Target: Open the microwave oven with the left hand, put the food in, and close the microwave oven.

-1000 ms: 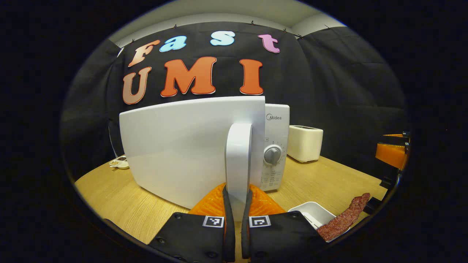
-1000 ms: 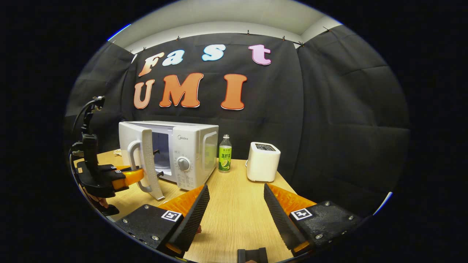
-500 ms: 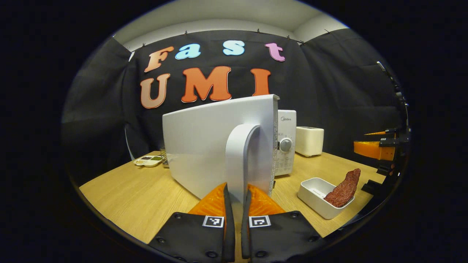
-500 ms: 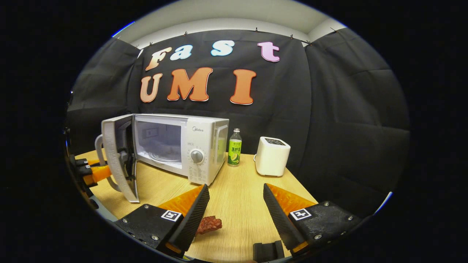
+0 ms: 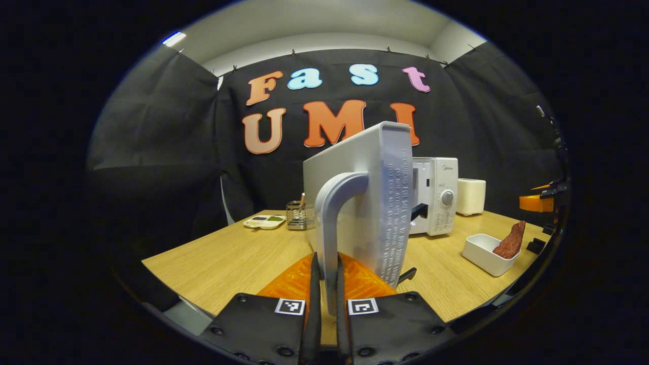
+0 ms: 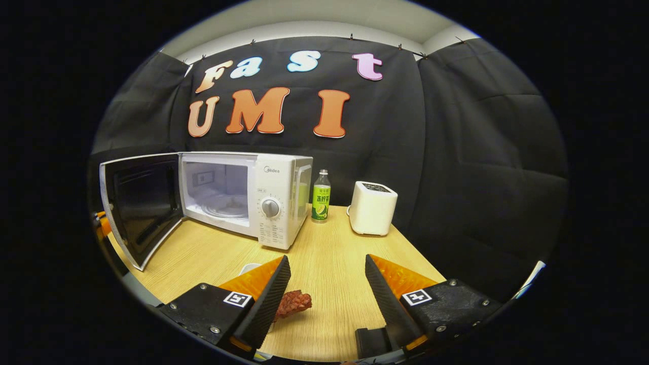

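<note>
The white microwave (image 6: 276, 195) stands at the back of the wooden table, its door (image 6: 144, 203) swung wide to the left and the bare cavity (image 6: 223, 195) with its glass turntable showing. In the left gripper view my left gripper (image 5: 326, 258) is shut on the door handle (image 5: 332, 213), and the door (image 5: 390, 197) is seen nearly edge-on. A reddish slab of meat (image 5: 511, 241) leans in a white dish (image 5: 484, 251) right of the door. My right gripper (image 6: 326, 261) hangs open above the table, with the meat (image 6: 293, 302) just by its left finger.
A green bottle (image 6: 320, 203) and a white toaster (image 6: 372, 208) stand right of the microwave. A wire utensil holder (image 5: 296, 215) and a small divided tray (image 5: 263, 221) sit at the back left. The table's front edge (image 5: 203, 299) lies close below the left gripper.
The door has swung from about half open to wide open, drawn by my left gripper on the handle. My right gripper stayed open, and the meat came into its view.
</note>
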`<state>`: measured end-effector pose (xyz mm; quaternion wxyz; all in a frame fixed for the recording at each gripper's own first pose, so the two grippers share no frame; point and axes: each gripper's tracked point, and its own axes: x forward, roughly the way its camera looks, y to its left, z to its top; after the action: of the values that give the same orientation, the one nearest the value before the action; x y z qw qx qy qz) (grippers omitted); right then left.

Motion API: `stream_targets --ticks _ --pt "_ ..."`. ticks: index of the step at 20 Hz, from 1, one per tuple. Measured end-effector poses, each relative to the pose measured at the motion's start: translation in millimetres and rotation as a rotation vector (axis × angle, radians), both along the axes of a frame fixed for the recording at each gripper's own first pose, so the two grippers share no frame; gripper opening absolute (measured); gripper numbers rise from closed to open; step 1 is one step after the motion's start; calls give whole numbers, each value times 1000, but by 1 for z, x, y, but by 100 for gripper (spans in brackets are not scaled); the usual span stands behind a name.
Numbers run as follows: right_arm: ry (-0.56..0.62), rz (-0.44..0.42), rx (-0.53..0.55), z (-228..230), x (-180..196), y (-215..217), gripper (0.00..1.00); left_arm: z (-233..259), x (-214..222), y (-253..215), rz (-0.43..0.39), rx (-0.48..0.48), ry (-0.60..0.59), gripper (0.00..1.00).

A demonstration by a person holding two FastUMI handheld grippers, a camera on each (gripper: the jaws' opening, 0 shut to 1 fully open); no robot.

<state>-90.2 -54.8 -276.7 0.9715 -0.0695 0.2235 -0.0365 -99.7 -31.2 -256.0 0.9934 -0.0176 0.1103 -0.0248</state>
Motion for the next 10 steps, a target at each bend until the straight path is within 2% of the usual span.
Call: stream_targets --ticks 2,3,6,8,9,10 --pt "12 -10 0 -4 -3 0 92 2 -8 19 5 1 -3 19" --pt "20 -15 2 -7 -3 0 92 6 -12 27 9 15 -19 31" --pt "46 -38 5 -15 -6 -1 92 18 -21 55 34 64 -60 42" --pt "60 -45 10 -19 -9 3 93 15 -26 66 36 80 -56 62" --pt "68 -48 10 -21 -10 4 92 16 -30 74 43 82 -58 55" --pt "76 -50 9 -23 -12 6 92 17 -33 83 49 81 -63 55"
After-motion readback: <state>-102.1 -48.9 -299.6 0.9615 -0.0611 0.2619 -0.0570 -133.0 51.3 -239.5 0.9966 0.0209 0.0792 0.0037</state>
